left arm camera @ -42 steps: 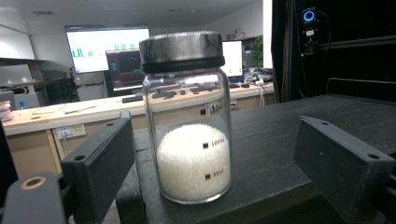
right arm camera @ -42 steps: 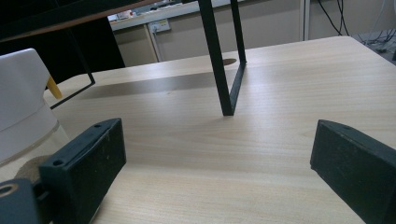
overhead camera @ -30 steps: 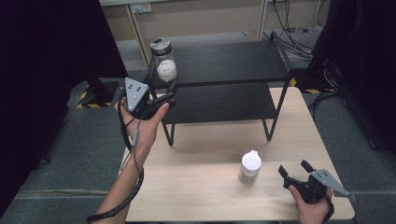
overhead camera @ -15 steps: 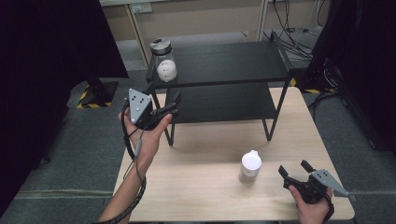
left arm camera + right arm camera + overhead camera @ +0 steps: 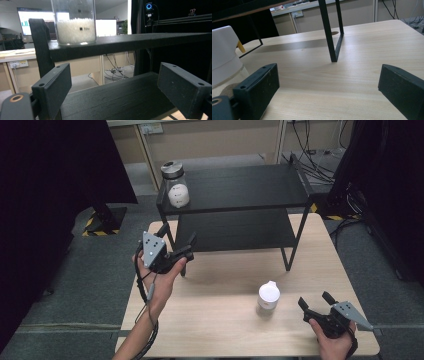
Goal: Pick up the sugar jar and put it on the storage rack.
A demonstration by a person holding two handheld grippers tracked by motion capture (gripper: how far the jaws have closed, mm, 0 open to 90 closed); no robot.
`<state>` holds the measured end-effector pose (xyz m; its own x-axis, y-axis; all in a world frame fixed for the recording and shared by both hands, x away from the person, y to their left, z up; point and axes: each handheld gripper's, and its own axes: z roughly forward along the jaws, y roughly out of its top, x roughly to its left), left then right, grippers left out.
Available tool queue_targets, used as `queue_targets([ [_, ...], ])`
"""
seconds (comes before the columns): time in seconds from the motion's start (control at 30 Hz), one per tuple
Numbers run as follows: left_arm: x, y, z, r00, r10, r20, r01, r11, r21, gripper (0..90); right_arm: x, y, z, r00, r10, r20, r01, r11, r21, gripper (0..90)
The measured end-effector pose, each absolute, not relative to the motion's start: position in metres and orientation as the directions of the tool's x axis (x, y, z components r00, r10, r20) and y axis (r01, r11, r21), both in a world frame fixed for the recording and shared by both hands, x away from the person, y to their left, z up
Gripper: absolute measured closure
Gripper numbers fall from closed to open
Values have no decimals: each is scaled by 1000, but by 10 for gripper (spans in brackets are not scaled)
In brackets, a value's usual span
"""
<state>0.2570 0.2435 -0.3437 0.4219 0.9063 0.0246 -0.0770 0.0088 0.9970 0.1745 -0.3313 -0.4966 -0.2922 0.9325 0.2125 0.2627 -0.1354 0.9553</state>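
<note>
Left gripper (image 5: 177, 242): held up in the person's left hand (image 5: 160, 280) just in front of the black shelf's left front leg, jaws spread wide, nothing between them; they have just been opening a touch more.
Left gripper's own view: both black pads (image 5: 53, 87) frame the black shelf's lower deck, and the glass jar stands above on the top deck's edge.
Right gripper (image 5: 317, 305): low over the wooden table (image 5: 220, 330), well in front of the black shelf's right leg, jaws apart and bare.
White bottle (image 5: 269, 296): upright on the wooden table, just beside the right gripper, in front of the black shelf; white cap, paler rounded body.
White bottle up close: at the left edge of the right gripper view (image 5: 224, 55), cut off by the frame, so its full shape is hard to make out; a yellow bit peeks from behind it.
Black shelf (image 5: 240, 190): two decks on thin legs, standing on the far half of the wooden table.
Glass jar (image 5: 176, 184): on the black shelf's top deck, at its front left corner; clear wall, silvery lid, white grainy filling in the lower part.
Glass jar hidden parts: in the left gripper view (image 5: 75, 25) lid and upper part run off the top; the small dark label is too tiny to read.
</note>
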Motion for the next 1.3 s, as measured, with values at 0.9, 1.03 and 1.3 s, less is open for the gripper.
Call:
queue_targets([
  [0.9,242,246,-401,475,880,-16,-34,36,999,101,174,-331,-497,-293,932,211,261,-135,956,36],
  [1.03,241,246,-414,479,877,-27,-21,43,999,100,174,-331,-497,-293,932,212,261,-135,956,36],
  [1.3,237,248,-438,481,875,-50,15,49,999,100,174,-331,-497,-293,933,210,262,-133,956,36],
])
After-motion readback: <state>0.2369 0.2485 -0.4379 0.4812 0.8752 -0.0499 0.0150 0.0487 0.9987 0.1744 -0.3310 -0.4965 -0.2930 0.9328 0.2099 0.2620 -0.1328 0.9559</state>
